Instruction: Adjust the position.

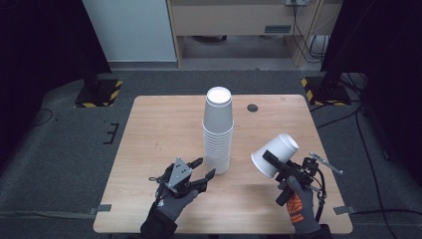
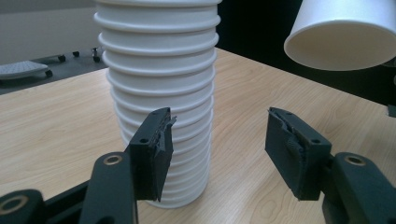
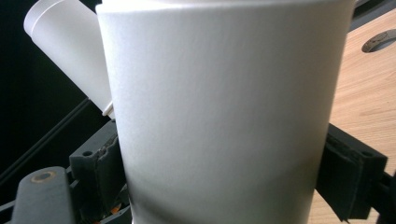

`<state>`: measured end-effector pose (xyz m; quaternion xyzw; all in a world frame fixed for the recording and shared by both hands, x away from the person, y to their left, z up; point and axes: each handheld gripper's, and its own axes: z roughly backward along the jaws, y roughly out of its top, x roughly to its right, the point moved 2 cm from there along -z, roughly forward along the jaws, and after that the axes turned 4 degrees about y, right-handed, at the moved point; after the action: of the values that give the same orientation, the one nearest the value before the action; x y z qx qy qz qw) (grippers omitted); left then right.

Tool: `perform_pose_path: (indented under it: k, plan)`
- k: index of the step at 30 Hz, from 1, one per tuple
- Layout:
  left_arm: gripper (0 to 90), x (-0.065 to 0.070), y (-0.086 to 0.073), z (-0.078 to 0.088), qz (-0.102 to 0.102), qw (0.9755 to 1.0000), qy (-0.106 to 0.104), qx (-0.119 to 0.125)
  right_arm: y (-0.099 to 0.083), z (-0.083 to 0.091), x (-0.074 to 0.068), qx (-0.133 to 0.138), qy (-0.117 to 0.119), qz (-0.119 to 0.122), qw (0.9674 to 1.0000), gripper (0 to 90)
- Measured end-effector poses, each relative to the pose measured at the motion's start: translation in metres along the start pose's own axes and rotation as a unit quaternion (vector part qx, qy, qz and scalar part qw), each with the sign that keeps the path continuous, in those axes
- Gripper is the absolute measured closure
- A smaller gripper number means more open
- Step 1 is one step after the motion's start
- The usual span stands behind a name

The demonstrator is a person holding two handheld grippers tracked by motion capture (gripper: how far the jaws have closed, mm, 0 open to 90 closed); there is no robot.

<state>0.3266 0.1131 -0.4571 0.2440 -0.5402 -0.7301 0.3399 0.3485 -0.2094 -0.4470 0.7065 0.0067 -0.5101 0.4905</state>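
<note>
One cup [image 1: 274,154] is off, clamped in the right gripper [image 1: 272,160]; left gripper [image 1: 206,168], jaws wide and empty, nears the stack [image 1: 218,132] on the desk [image 1: 149,134].

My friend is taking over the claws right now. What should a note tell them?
Right claw: shut on a single white cup, held tilted in the air to the right of the stack, mouth towards the left claw.
Left claw: open, nothing between its jaws, low over the table just left of the stack's base, not touching it.
Stack of cups: upright, upside down, mid-table.
Done: one cup is off the stack and in the right claw.
Left: probably steady the stack's base with the left claw; whether the cup gets put down or goes back on the stack, I cannot tell.
</note>
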Motion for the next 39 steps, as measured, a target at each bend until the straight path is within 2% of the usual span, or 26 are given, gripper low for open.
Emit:
perform_pose_path:
  k: [4,22,39]
  plan:
    - [40.4,0.005,0.003,-0.004,-0.004,1.0000,-0.005,0.002,0.000,0.001,0.000,0.004,0.000,-0.009,1.0000,15.5]
    - [42.8,0.026,0.011,-0.027,-0.021,0.9994,-0.025,0.010,0.000,0.003,0.002,0.017,-0.002,-0.023,0.9996,15.5]
    - [43.9,0.037,0.013,-0.048,-0.034,0.9986,-0.038,0.015,-0.001,0.004,0.007,0.025,-0.002,-0.050,0.9985,15.5]
